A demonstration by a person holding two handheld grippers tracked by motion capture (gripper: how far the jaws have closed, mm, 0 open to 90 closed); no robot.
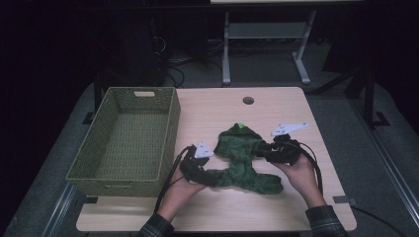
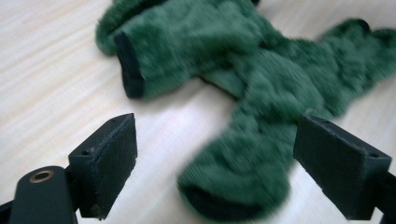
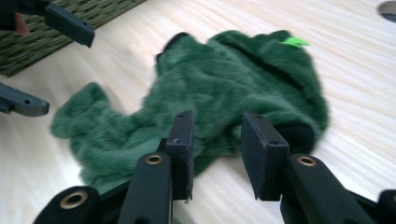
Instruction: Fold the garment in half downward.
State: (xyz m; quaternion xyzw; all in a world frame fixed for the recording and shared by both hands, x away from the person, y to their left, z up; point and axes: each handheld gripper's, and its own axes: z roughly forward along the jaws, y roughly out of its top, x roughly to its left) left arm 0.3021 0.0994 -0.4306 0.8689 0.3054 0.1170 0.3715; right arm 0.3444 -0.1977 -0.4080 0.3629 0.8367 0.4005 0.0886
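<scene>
A small fuzzy green garment (image 1: 242, 150) lies spread flat in the middle of the wooden table (image 1: 276, 207), with a bright green tag (image 1: 241, 126) at its far end. My left gripper (image 1: 208, 174) is at its near left limb. In the left gripper view the gripper (image 2: 215, 128) stands wide open, and a dark-lined cuff of the garment (image 2: 261, 70) lies between the jaws, untouched. My right gripper (image 1: 263, 149) is at the garment's right side. In the right gripper view its jaws (image 3: 217, 116) stand a little apart just short of the garment (image 3: 224, 79), with nothing between them.
A woven green basket (image 1: 170, 133) stands on the table's left side, close to the left hand, and its corner (image 3: 102, 9) appears in the right gripper view. A round cable hole (image 1: 248, 100) sits near the table's far edge. Bare wood lies in front of the garment.
</scene>
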